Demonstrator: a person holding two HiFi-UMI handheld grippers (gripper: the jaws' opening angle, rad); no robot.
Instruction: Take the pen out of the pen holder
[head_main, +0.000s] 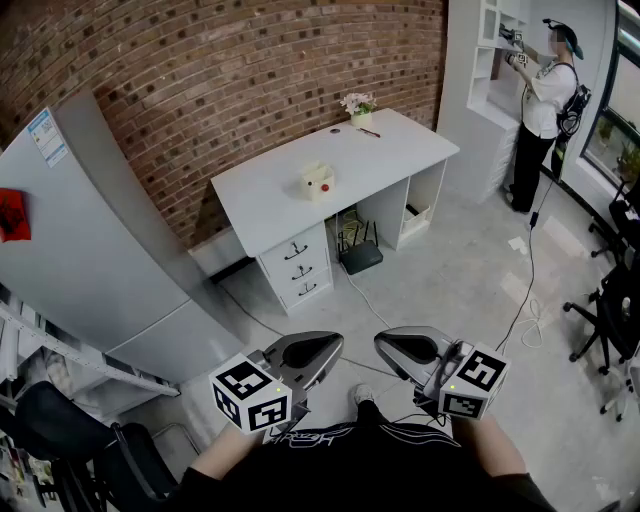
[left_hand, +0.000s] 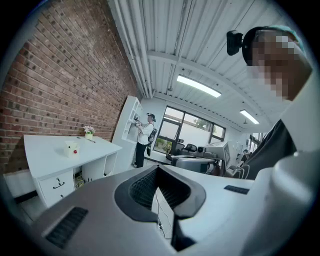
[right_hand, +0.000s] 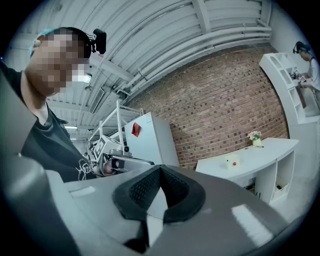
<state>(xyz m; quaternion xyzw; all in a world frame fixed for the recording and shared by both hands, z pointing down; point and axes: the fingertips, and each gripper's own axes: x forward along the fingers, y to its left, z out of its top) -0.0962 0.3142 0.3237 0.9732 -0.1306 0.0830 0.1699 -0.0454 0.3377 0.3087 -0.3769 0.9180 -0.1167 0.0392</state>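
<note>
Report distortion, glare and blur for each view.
Head view: evenly lit, sharp, brick wall bowed by the lens. Left gripper view: fisheye, dark corners, ceiling light strip blown out. Right gripper view: fisheye, dark corners, white desk curved.

The person holds the grey plastic, black-padded left gripper (head_main: 318, 352) low in front of the torso, its nose turned inward; its jaws meet at the tips with nothing between them; the matching grey plastic right gripper (head_main: 400, 350) sits just beside it at the same height, nose turned inward toward the other, jaws likewise closed and empty; the bare left forearm (head_main: 222, 458) and bare right forearm (head_main: 492, 452) reach forward from the body, bent at the elbows.
</note>
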